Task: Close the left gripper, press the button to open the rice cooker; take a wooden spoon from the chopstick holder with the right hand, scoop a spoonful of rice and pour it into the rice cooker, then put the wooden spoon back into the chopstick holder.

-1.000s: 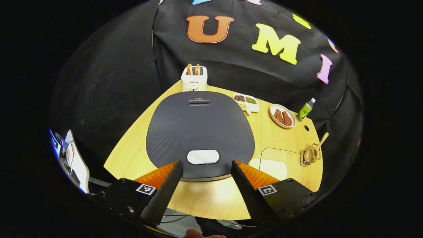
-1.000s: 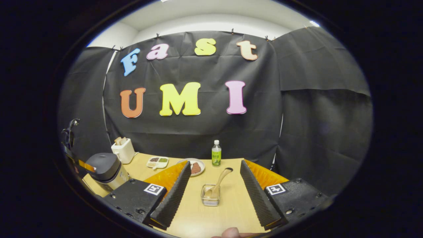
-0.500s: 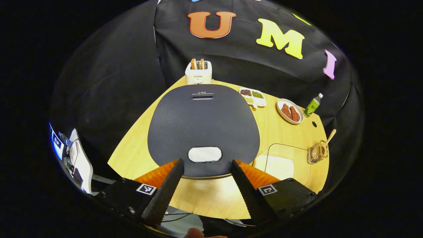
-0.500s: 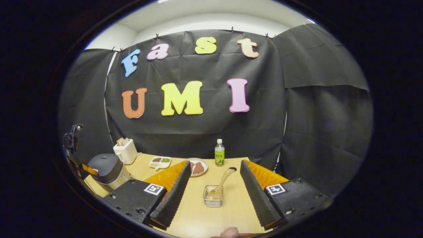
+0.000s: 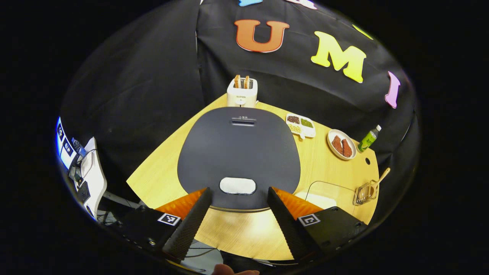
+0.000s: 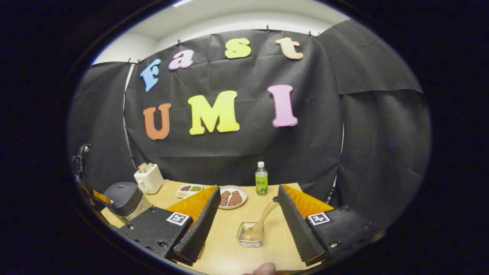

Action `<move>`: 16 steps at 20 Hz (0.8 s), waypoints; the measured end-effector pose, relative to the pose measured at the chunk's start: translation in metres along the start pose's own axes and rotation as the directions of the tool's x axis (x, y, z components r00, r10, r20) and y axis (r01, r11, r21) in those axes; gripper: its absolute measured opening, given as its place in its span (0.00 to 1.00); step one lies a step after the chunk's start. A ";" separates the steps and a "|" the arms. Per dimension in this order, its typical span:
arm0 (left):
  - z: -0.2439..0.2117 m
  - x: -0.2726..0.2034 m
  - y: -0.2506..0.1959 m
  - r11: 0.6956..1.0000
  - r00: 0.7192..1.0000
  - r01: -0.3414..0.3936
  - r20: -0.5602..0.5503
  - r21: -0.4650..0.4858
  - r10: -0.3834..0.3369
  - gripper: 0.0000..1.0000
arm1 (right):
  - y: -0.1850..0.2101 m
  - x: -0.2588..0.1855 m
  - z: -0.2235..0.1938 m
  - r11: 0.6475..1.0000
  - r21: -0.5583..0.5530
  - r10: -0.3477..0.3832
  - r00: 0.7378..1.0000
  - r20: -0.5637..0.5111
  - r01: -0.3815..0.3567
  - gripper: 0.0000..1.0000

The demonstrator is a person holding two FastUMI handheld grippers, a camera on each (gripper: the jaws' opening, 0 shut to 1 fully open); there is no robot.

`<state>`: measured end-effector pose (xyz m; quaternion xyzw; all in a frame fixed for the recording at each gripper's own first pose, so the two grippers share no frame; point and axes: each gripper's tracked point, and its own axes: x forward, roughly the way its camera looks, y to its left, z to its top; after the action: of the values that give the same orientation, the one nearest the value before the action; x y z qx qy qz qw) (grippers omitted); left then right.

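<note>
Left gripper: jaws apart above the rice cooker at the tabletop's near edge
Button: between the tips; bring jaws together first, then press squarely
Right gripper: jaws apart, near the wooden spoon in the chopstick holder

Your wooden table carried the rice cooker, lid shut, just beyond your left fingers. Toaster sat behind it. Off to the fingers' right: sectioned dish w/ beans, plate w/ meat, green bottle, clear container of rice, wire chopstick holder w/ wooden spoon. Between your right fingers, holder & spoon stood on the tabletop.
</note>
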<state>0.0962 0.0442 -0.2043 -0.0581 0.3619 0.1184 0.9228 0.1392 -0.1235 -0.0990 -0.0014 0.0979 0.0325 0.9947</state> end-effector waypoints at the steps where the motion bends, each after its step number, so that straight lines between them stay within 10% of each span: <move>1: 0.005 -0.008 -0.003 1.000 0.999 0.003 0.040 -0.011 -0.003 0.96 | 0.000 0.004 0.003 1.000 -0.001 0.008 1.000 0.002 -0.008 0.97; 5: 0.057 -0.046 -0.019 0.999 0.968 0.038 0.246 0.016 -0.041 0.95 | 0.002 -0.004 0.019 1.000 0.022 0.004 0.999 0.043 -0.005 0.97; 16: 0.055 -0.223 -0.052 0.941 0.749 0.286 0.570 0.180 -0.337 0.89 | 0.052 -0.156 0.054 0.998 0.026 -0.063 0.980 0.189 0.059 0.98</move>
<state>-0.0129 -0.0345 -0.0105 -0.0400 0.0451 -0.0396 0.9974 -0.0067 -0.0808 -0.0153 0.0088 0.0029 0.0012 1.0000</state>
